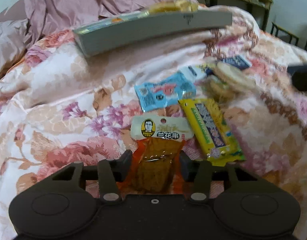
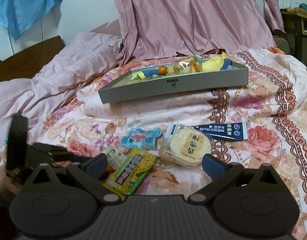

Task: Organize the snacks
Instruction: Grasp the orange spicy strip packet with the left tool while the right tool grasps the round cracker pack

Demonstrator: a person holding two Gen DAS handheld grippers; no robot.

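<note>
two tongs work on the bed, and one has a snack.
the left tongs (image 1: 155, 165) squeeze the orange snack pack (image 1: 157, 156) just above the flowered bed (image 1: 53, 100). the right tongs (image 2: 153, 165) are wide open with nothing in them, near the round cracker pack (image 2: 190, 147). lift the pack slow and level, then drop it in the gray box (image 2: 173, 86) at the far edge.
</note>
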